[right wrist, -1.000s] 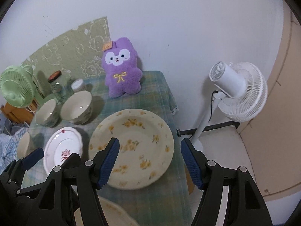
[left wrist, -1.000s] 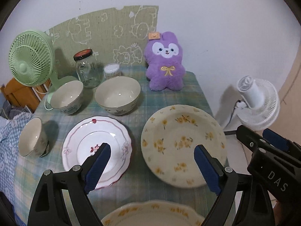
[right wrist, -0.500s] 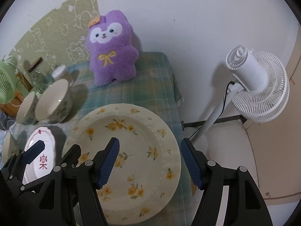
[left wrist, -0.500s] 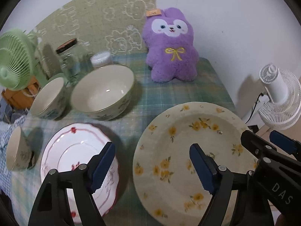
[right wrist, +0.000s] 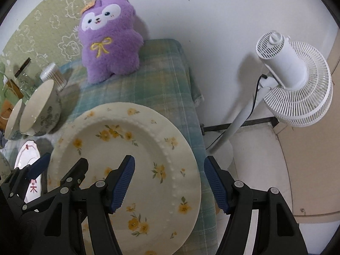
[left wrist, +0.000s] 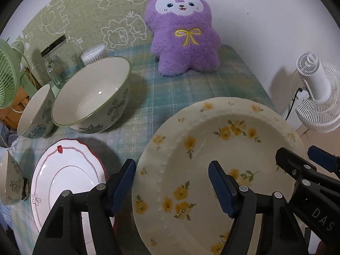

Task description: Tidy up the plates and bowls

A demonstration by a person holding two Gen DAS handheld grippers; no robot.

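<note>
A: Where's the yellow-flowered plate (left wrist: 214, 148)?
B: Lower right of the left view, on the table (left wrist: 187, 89).
A: The grippers?
B: Left gripper (left wrist: 172, 184) closing astride its left rim, not touching. Right gripper (right wrist: 167, 182) wide astride the right rim.

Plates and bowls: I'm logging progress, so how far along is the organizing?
Done: nothing stacked. In hand: the left gripper, jaws closing, and the open right gripper straddle opposite rims of the cream yellow-flowered plate, not gripping. Left: this plate, the white red-rimmed plate and the floral bowls.
</note>
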